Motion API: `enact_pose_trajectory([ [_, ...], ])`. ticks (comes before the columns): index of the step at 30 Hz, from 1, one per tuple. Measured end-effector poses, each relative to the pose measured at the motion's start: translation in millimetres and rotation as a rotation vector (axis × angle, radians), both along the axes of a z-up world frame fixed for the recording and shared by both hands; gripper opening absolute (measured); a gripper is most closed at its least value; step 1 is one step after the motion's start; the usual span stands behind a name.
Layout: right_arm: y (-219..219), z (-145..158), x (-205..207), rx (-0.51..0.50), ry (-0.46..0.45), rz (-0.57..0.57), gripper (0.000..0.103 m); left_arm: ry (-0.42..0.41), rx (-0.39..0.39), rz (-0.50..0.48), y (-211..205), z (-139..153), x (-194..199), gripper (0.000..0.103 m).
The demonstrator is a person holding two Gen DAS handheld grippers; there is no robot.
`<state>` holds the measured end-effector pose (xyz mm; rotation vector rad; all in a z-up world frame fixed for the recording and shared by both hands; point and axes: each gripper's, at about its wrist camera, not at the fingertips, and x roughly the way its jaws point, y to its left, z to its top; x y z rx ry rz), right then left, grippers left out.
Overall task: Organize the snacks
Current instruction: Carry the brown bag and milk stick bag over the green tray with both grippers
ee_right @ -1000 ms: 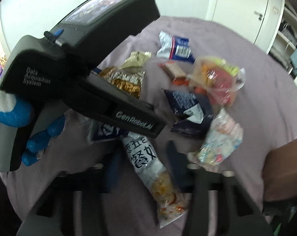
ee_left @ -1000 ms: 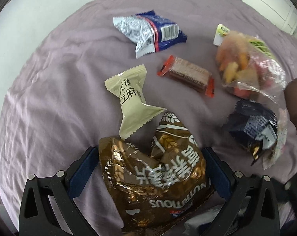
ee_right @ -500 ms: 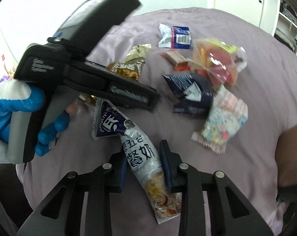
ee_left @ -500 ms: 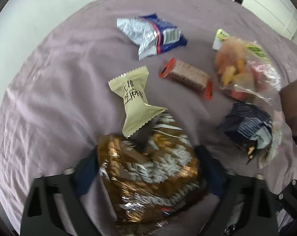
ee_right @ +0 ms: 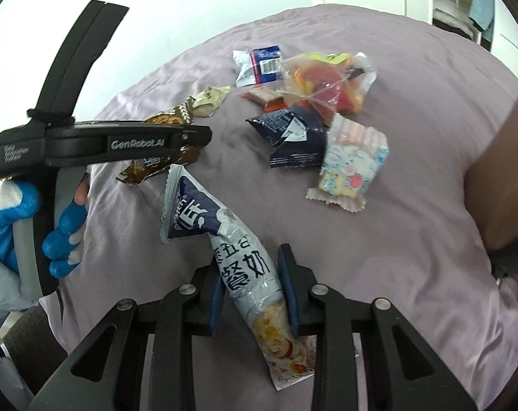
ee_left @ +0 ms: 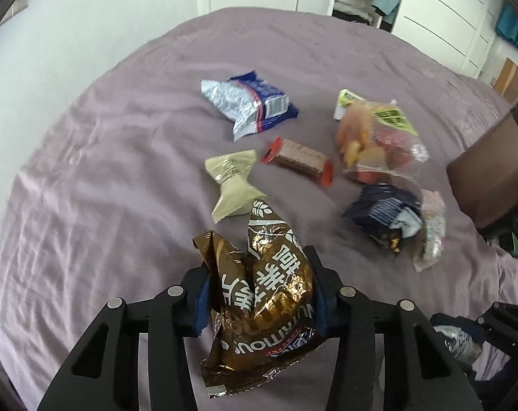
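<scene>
Both packets had lifted off the bed [ee_left: 122,144]: left gripper [ee_left: 259,299] had just closed on the soft, crinkly brown bag [ee_left: 262,287], right gripper [ee_right: 250,289] pinched the limp milk pouch [ee_right: 238,260] mid-body.

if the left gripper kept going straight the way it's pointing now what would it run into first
Probably the beige twist-wrapped snack, lying just past the tip of the brown packet that the left gripper has just been closing on. Depth is unclear; it might meet bare purple bedspread first.
</scene>
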<state>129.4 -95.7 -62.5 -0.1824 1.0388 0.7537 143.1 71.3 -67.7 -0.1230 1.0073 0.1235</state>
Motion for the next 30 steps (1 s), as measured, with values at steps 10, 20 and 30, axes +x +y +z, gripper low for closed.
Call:
enact_pose_trajectory([
  [10,-32.5,25.5,-23.2,0.057,-0.028,-0.110,0.031,-0.048,0.021,-0.035,-25.5,38.5,-15.9,0.041],
  [20,-135.6,37.6,-50.3,0.063,-0.053,-0.318,0.030,-0.058,0.014,-0.238,-119.3,57.2,-46.1,0.041],
  [30,-263.4,50.2,-63.9,0.033,-0.106,-0.586,0.030,-0.074,-0.016,-0.512,-241.7,72.6,-56.4,0.041],
])
